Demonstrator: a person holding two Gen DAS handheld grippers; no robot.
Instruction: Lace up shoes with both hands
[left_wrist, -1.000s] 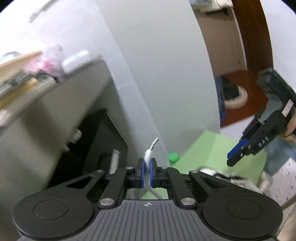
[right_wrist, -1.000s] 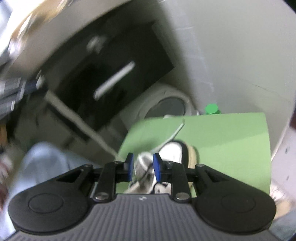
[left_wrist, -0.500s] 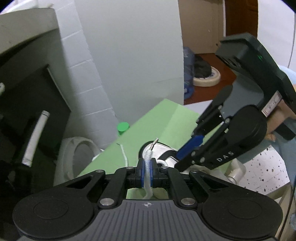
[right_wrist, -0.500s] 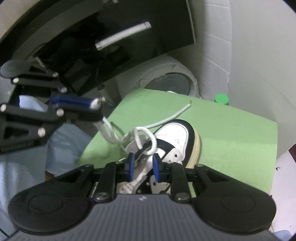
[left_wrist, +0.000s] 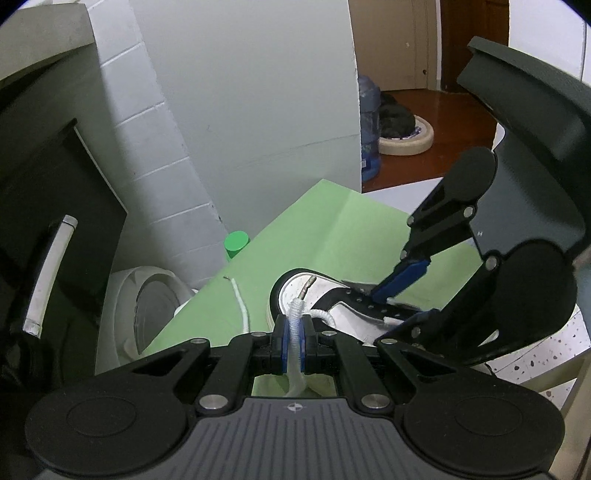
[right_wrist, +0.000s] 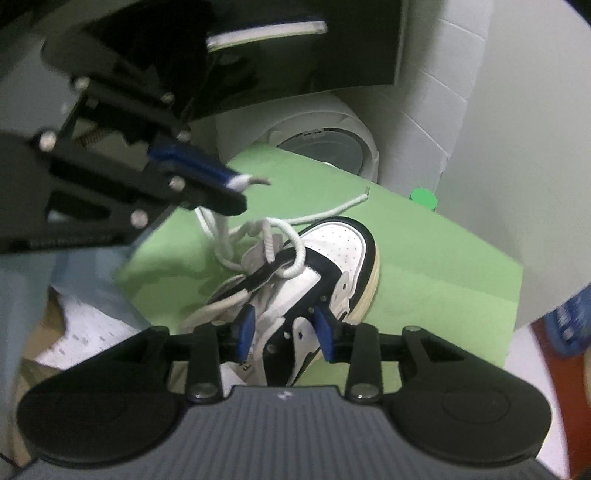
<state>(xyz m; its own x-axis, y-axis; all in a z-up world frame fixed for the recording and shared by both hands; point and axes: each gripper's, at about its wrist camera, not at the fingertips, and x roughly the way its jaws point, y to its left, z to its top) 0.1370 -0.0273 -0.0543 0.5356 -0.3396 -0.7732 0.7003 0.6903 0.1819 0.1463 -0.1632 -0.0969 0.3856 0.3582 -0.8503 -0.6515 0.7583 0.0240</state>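
A white and black sneaker (right_wrist: 332, 254) lies on a green mat (right_wrist: 443, 280), toe pointing away. My left gripper (left_wrist: 293, 339) is shut on a white shoelace (left_wrist: 295, 317), whose grey tip (left_wrist: 306, 287) sticks up past the fingers. In the right wrist view the left gripper (right_wrist: 236, 188) hovers at the upper left of the shoe, and the lace hangs from it to the eyelets. A loose lace loop (right_wrist: 295, 254) lies over the tongue. My right gripper (right_wrist: 285, 332) is open, its blue fingers straddling the shoe's upper. It also shows in the left wrist view, right gripper (left_wrist: 384, 314).
The other lace end (left_wrist: 238, 299) trails across the mat toward a white round appliance (left_wrist: 147, 295). A green-capped bottle (left_wrist: 236, 243) stands by the brick wall. A dark cabinet with a metal handle (left_wrist: 48, 273) is on the left. A speckled floor (left_wrist: 535, 354) lies to the right.
My left gripper has swung down toward the shoe with the lace still in it. The right gripper has dropped closer over the shoe and its fingers have spread wider.
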